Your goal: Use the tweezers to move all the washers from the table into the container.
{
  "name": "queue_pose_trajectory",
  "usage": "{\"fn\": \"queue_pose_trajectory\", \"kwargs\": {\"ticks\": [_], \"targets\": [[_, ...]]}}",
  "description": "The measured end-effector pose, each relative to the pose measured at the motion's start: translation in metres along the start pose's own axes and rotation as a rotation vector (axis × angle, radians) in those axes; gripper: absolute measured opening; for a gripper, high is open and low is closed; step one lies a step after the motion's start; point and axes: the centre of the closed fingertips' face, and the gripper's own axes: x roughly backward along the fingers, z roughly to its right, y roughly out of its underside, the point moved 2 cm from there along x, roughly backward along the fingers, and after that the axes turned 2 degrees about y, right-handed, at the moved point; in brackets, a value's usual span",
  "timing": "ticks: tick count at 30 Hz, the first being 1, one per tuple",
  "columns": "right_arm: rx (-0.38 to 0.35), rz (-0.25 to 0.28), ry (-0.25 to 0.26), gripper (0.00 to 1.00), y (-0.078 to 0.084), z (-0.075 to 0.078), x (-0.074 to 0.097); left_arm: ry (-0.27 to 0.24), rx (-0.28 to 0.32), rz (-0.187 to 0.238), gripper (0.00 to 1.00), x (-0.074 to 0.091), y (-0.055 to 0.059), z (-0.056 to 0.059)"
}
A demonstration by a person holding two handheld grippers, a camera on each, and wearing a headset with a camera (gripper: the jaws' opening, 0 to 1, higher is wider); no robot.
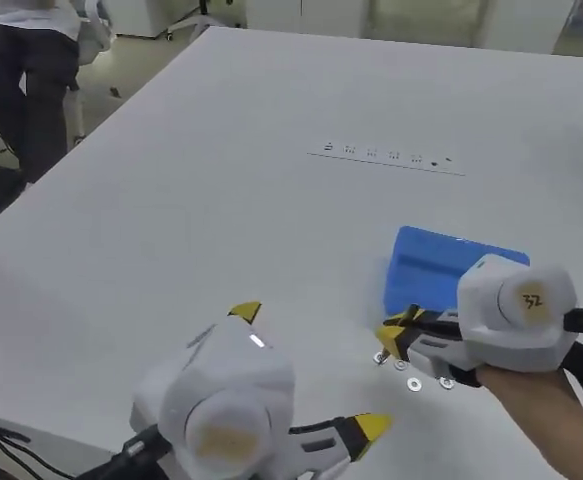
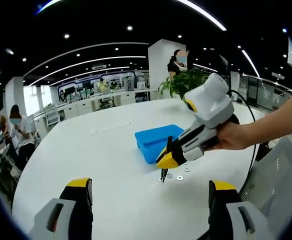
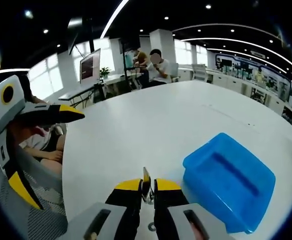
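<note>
Table (image 1: 221, 150): white and broad, seen from the head view; everything below is placed against the blue container that sits on it.
blue container (image 1: 441, 268): shallow, rectangular and open-topped, resting flat on the table.
washers (image 1: 414, 384): a few small silver rings lying flat on the table just beside the container's near edge, close together and outside it.
right gripper (image 3: 147, 186): white body marked 32, with black and yellow jaws, held in a hand (image 2: 226, 137) just at the container's near side, above the washers.
right gripper jaws: drawn almost together, pinching the tweezers (image 2: 163, 175) between them.
tweezers: thin and dark, with the tips pointing down at the table among the washers by the container's near corner. It cannot be told whether the tips touch a washer.
left gripper (image 1: 309, 370): well apart from the container, nearer the person and off to the container's left.
left gripper jaws: spread wide with yellow tips, nothing between them.
printed marks (image 1: 386, 157): a short row on the table beyond the container's far side.
person (image 1: 21, 90): standing off the table's far left corner, well apart from the container.
</note>
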Motion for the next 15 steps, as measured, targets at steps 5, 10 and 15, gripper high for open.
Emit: {"fn": "queue_pose_trajectory", "kwargs": {"ticks": [5, 10, 15], "targets": [[0.015, 0.008, 0.006, 0.05, -0.0014, 0.0000, -0.0013, -0.009, -0.004, -0.012, 0.99, -0.0002, 0.0019, -0.0009], [0.030, 0.007, 0.005, 0.04, 0.0001, -0.0014, -0.0011, -0.034, -0.029, -0.020, 0.96, 0.0010, 0.0027, -0.0029], [0.039, -0.012, 0.021, 0.04, 0.0005, -0.0007, 0.0013, -0.040, -0.037, -0.019, 0.98, 0.0011, 0.0023, -0.0032]]}}
